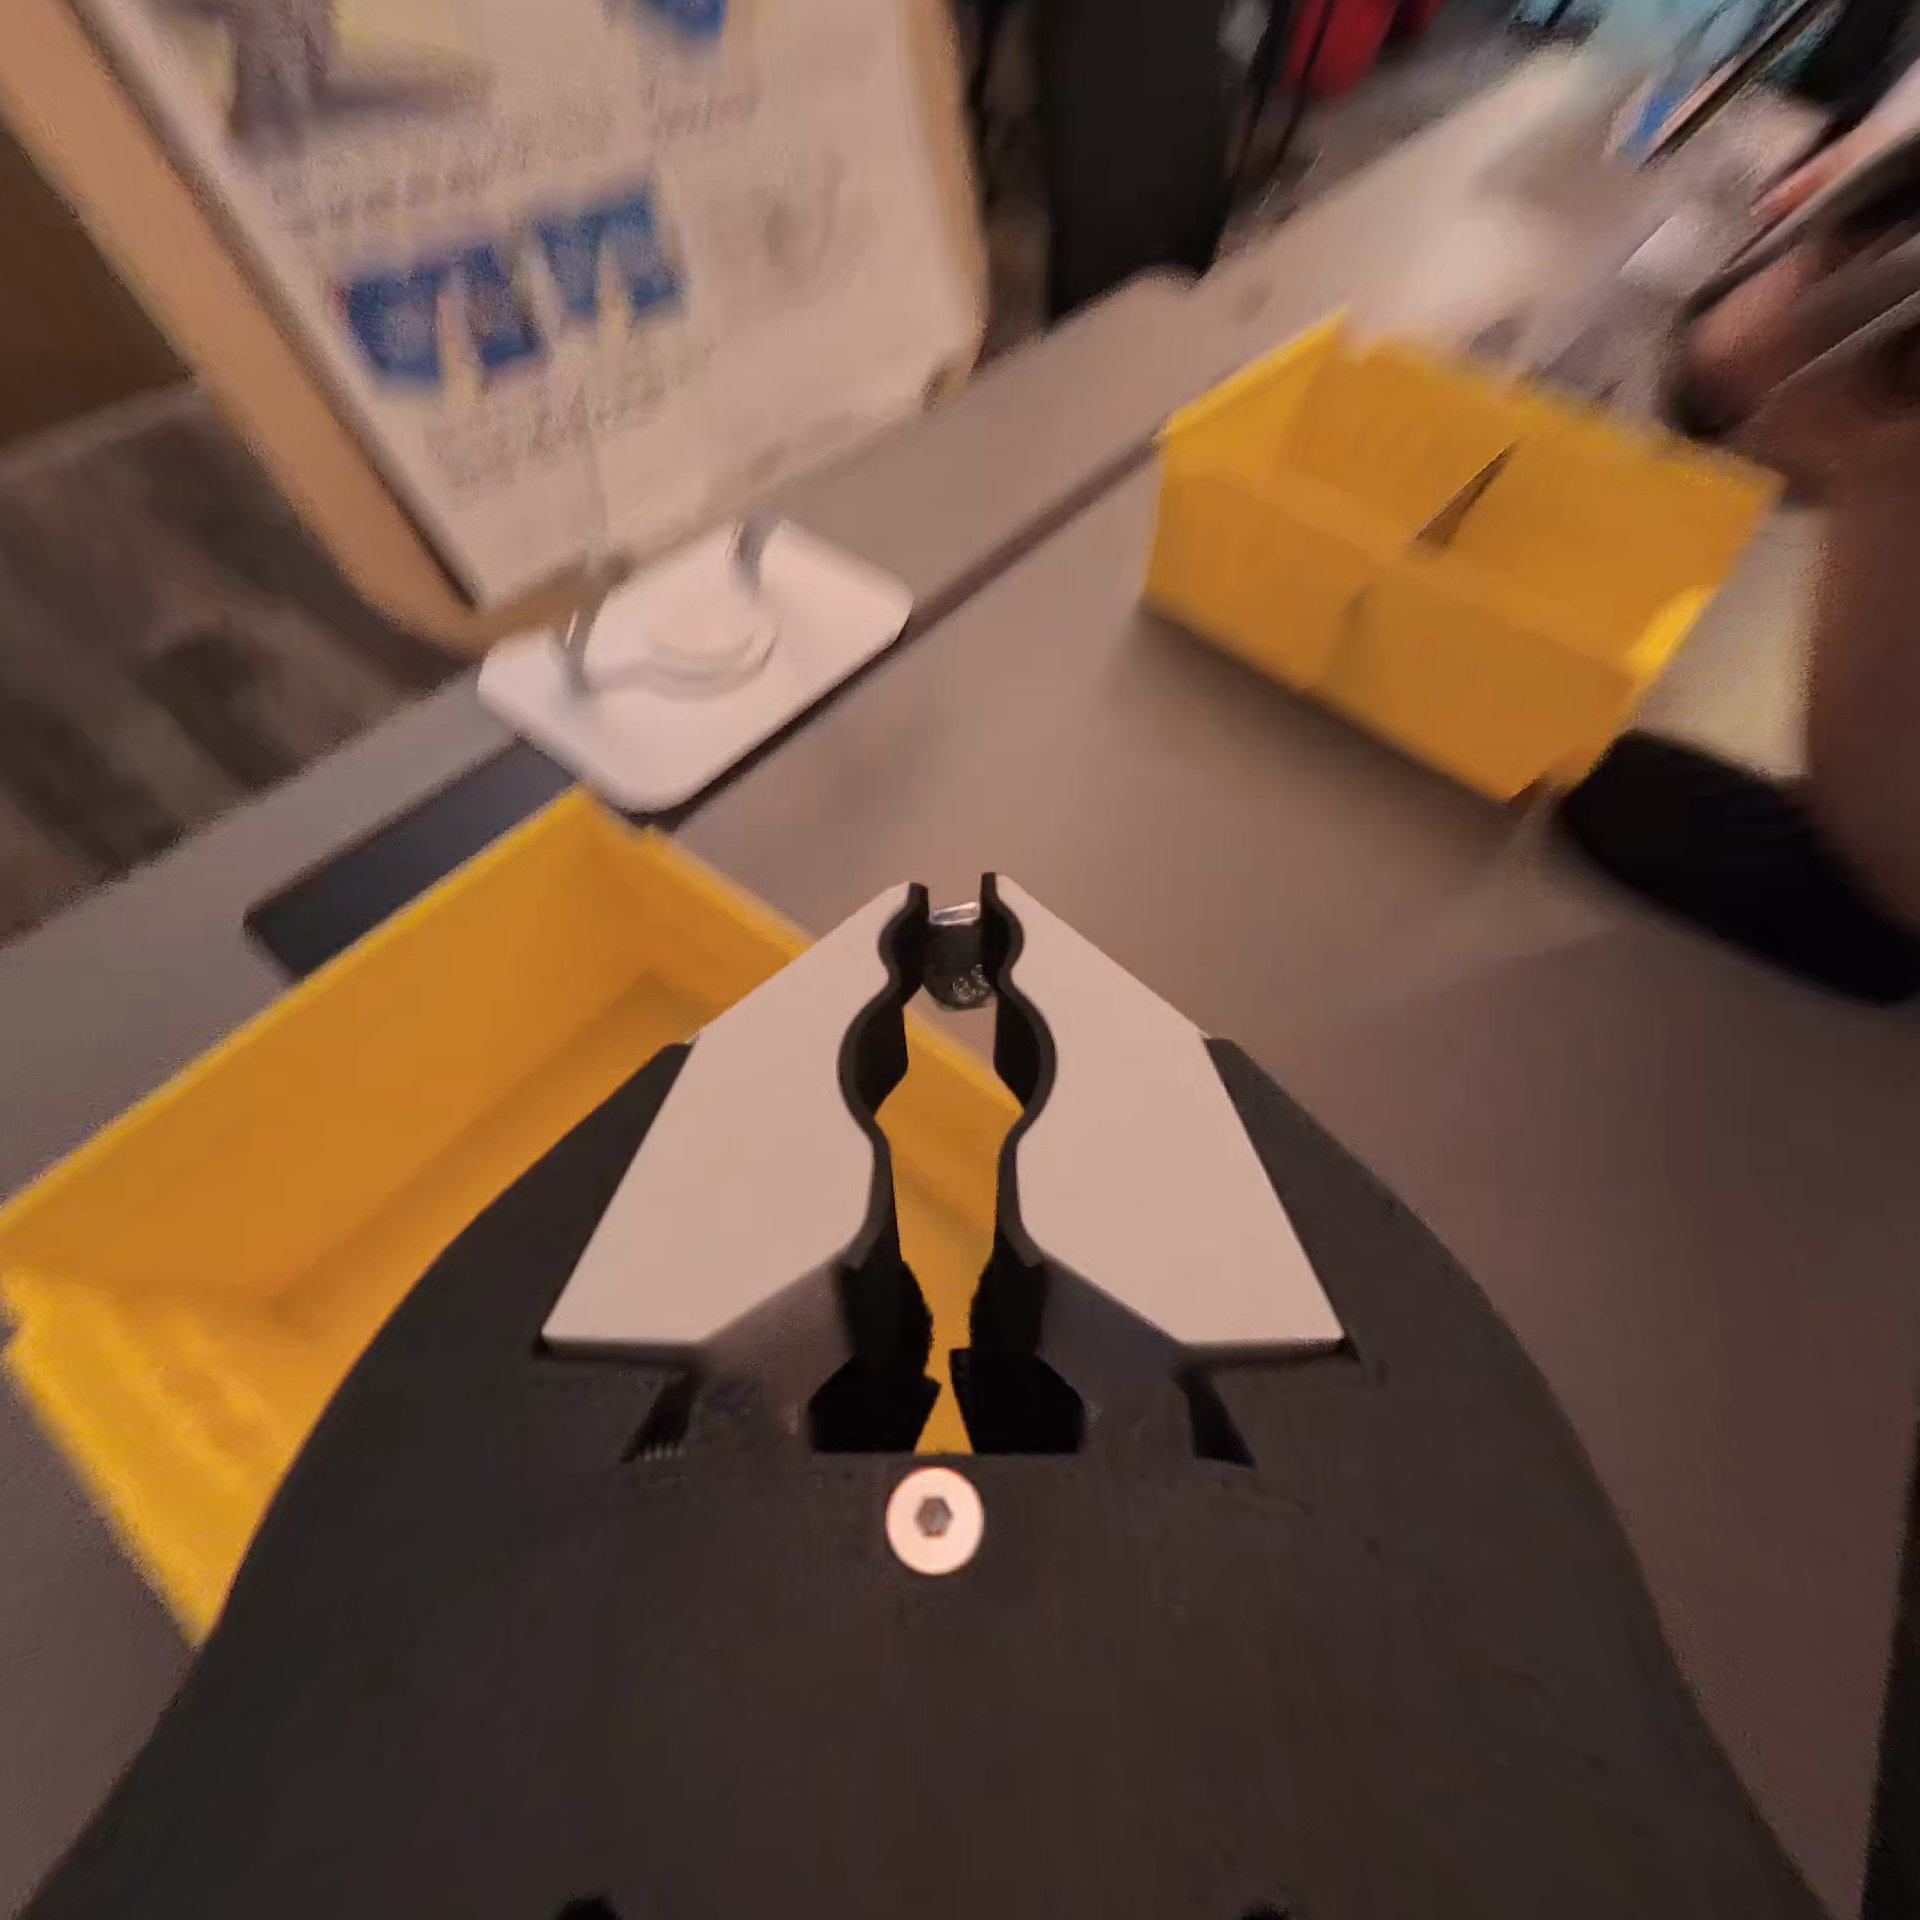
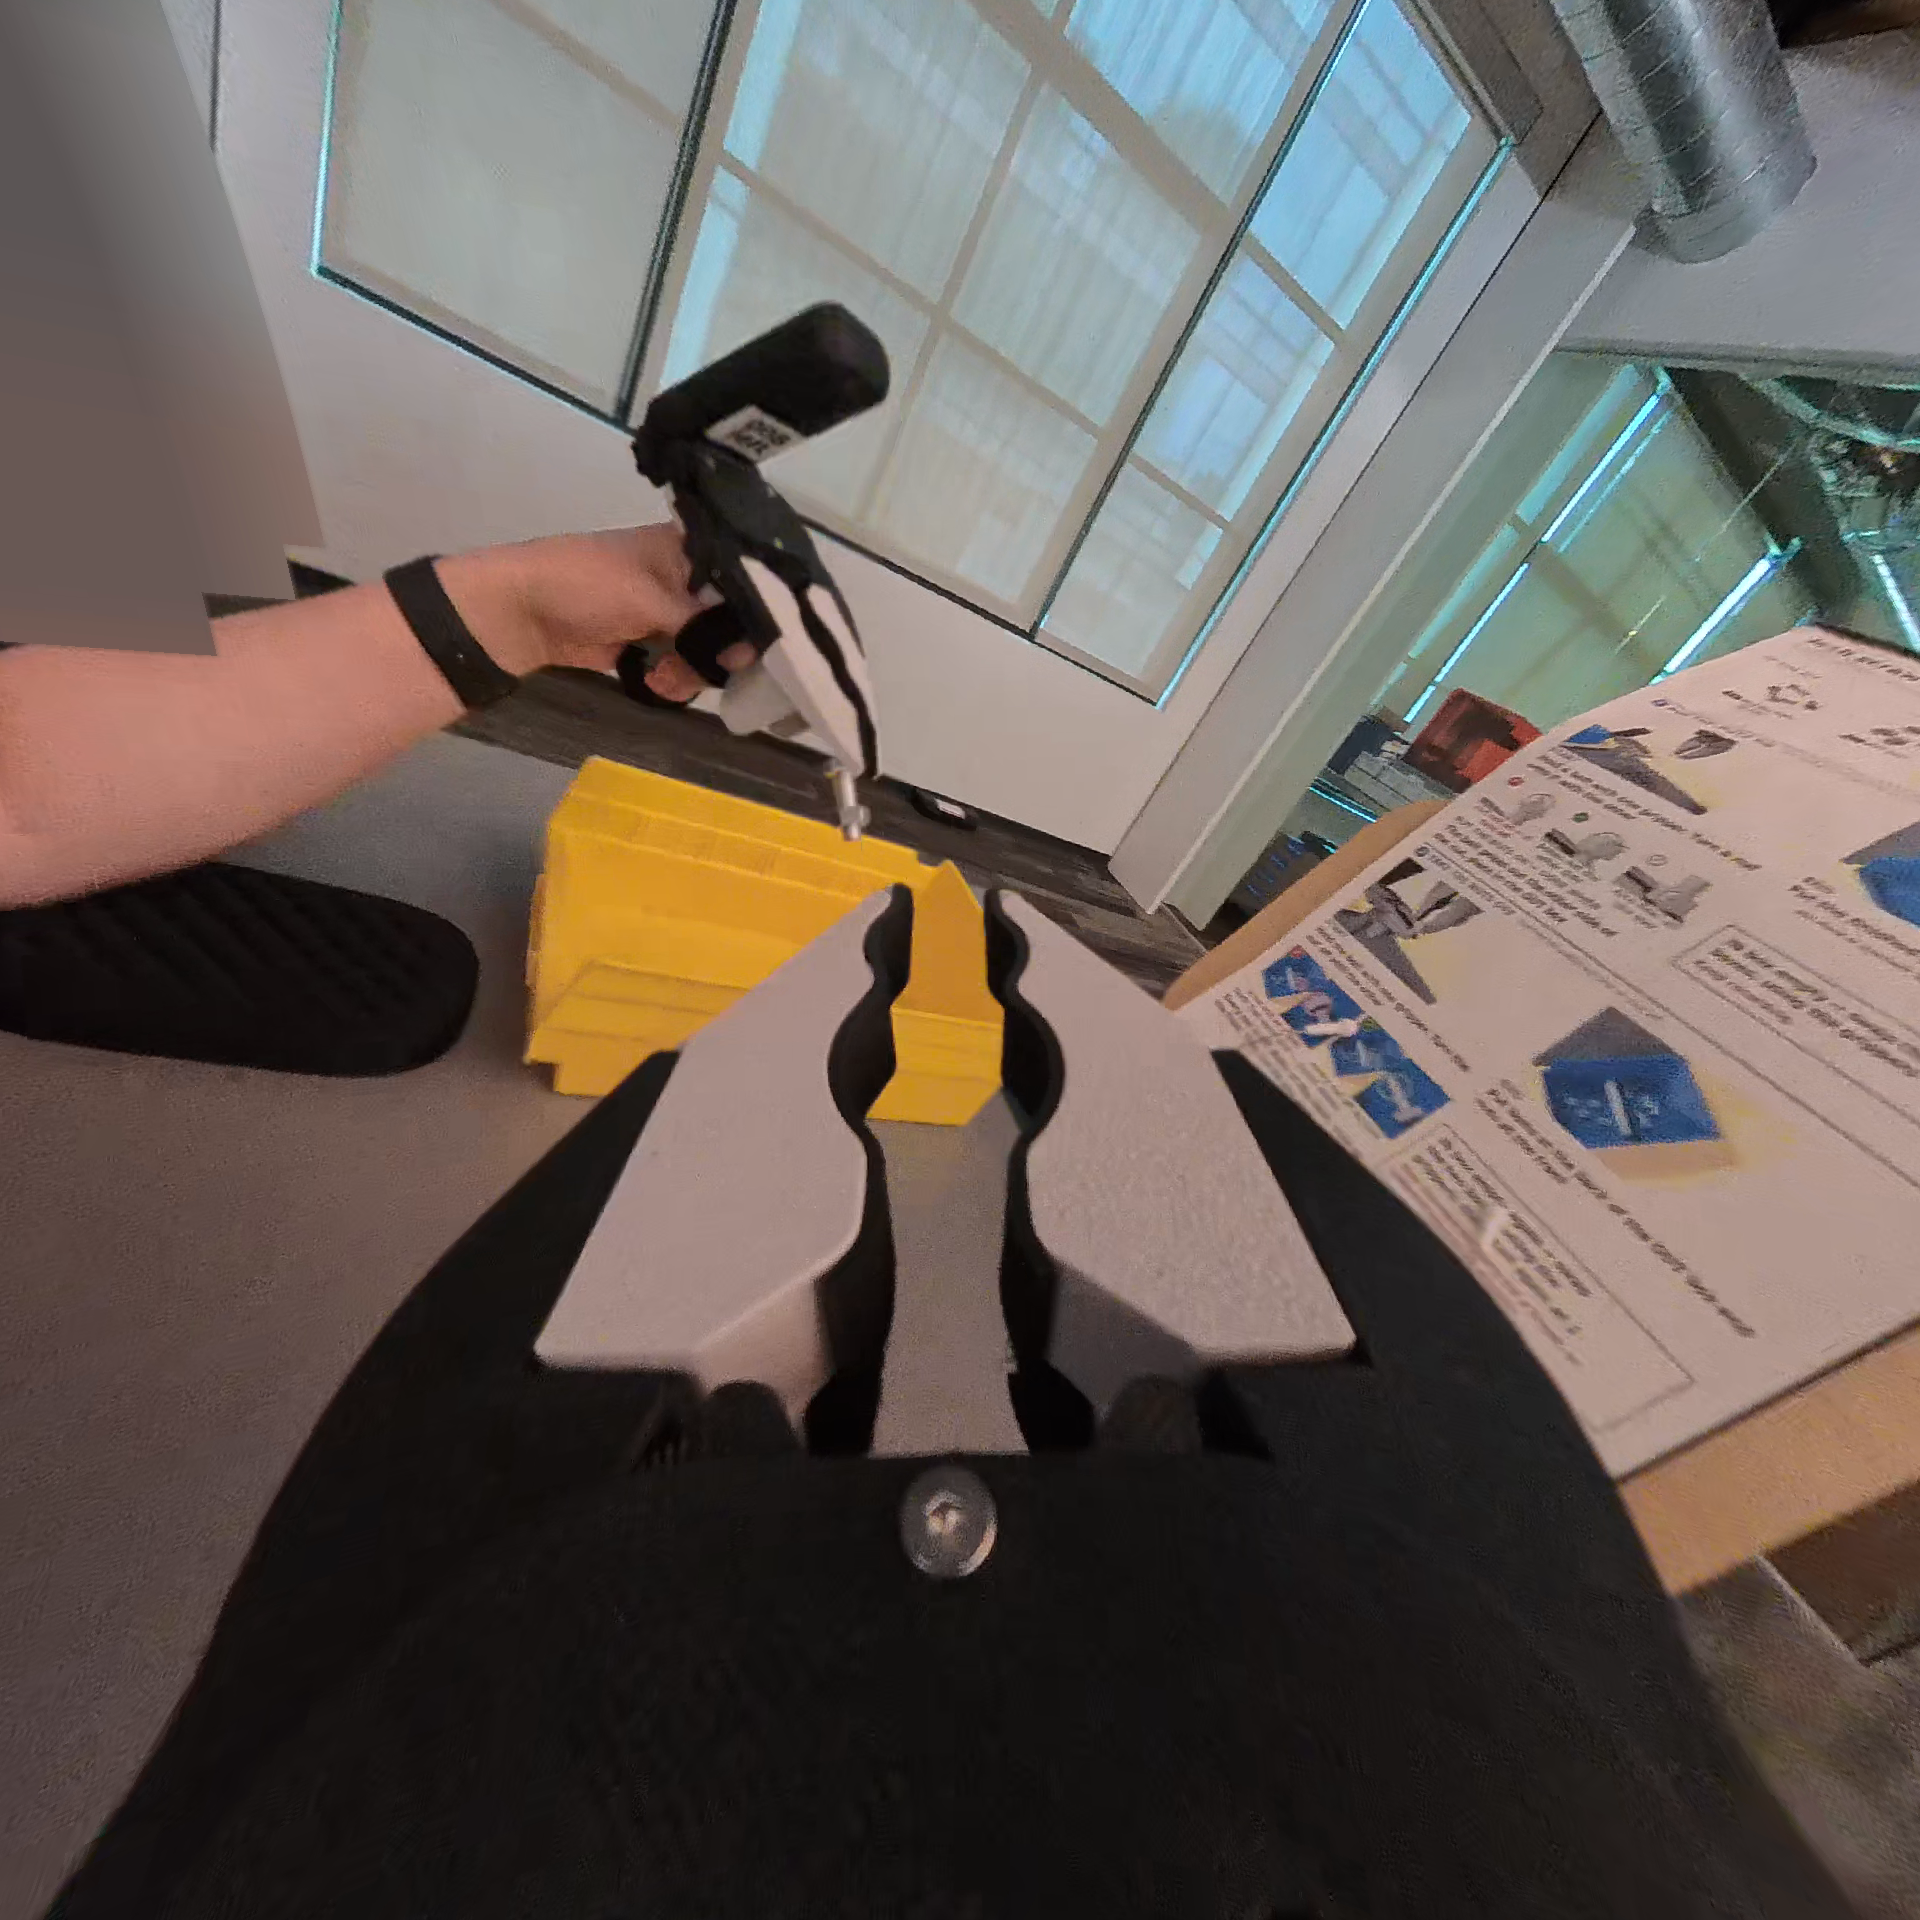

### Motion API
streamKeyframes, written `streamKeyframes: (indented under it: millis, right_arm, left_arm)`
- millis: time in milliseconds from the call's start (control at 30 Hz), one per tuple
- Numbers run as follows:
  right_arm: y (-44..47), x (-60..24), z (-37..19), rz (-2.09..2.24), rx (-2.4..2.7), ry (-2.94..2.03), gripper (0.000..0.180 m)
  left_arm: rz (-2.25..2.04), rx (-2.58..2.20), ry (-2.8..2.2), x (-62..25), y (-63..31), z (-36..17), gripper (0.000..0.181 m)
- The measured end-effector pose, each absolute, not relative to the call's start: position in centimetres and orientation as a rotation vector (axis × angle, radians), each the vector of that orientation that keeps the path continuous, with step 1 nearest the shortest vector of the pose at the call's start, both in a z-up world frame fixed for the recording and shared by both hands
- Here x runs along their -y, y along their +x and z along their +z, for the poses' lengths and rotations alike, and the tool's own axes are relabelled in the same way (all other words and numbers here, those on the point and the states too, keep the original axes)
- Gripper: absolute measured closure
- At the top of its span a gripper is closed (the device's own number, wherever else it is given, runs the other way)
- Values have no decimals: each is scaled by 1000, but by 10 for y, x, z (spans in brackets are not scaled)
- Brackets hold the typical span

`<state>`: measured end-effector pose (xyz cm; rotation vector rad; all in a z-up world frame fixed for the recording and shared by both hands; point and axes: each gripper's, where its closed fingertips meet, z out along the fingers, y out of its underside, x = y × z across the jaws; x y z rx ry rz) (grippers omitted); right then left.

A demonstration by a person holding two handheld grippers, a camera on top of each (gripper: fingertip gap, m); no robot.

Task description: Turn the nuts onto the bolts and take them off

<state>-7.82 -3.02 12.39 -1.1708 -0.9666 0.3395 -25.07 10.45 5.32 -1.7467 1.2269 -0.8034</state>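
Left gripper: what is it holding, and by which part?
The left gripper pinches a bolt by its head end, shank hanging free; the right gripper holds nothing.

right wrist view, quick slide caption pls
Empty right gripper faces the left gripper holding a bolt above a yellow bin.

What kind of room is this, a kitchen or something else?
Probably an office or lab workspace, not a kitchen: a grey worktable holds yellow plastic parts bins, a printed instruction sheet stands nearby, and big grid-paned windows sit behind.
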Motion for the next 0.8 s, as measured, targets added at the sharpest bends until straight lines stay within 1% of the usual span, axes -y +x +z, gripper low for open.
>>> streamKeyframes:
  millis: [67, 133, 200, 233, 267, 333, 400, 467, 500, 600, 700, 733, 800]
  right_arm:
    - [-91, 30, 123, 462, 933, -1162, 168]
    - [-108, 32, 121, 658, 888, -1159, 161]
    - [-123, 34, 118, 850, 846, -1161, 149]
    - [-128, 32, 115, 912, 825, -1166, 145]
    - [-131, 29, 111, 946, 803, -1177, 141]
    - [-137, 23, 103, 969, 784, -1197, 138]
    - [-144, 10, 81, 908, 803, -1309, 130]
    - [-140, -10, 46, 700, 866, -1502, 134]
    - [-134, -18, 37, 592, 873, -1553, 137]
    - [-121, -21, 43, 404, 870, -1568, 138]
    - [-127, -9, 41, 391, 961, -1576, 139]
    - [-138, 1, 32, 457, 1047, -1596, 138]
    - [-157, 19, 12, 561, 1197, -1622, 138]
  left_arm:
    - [-915, -1236, -1597, -69, -229, 94, 173]
    - [-952, -1269, -1497, -39, -209, 118, 173]
    - [-929, -1333, -1452, -17, -188, 126, 174]
    - [-914, -1355, -1439, -9, -179, 128, 181]
    - [-900, -1362, -1420, -5, -170, 130, 181]
    - [-961, -1399, -1379, 10, -153, 133, 181]
    - [-1036, -1431, -1396, 19, -139, 126, 181]
    - [-948, -1434, -1497, 6, -130, 104, 181]
    - [-890, -1429, -1537, -1, -128, 93, 181]
    - [-911, -1357, -1602, -5, -129, 84, 181]
    - [-1008, -1266, -1604, 5, -144, 91, 179]
    - [-992, -1229, -1584, 4, -152, 94, 175]
    - [-947, -1125, -1518, -6, -168, 106, 176]
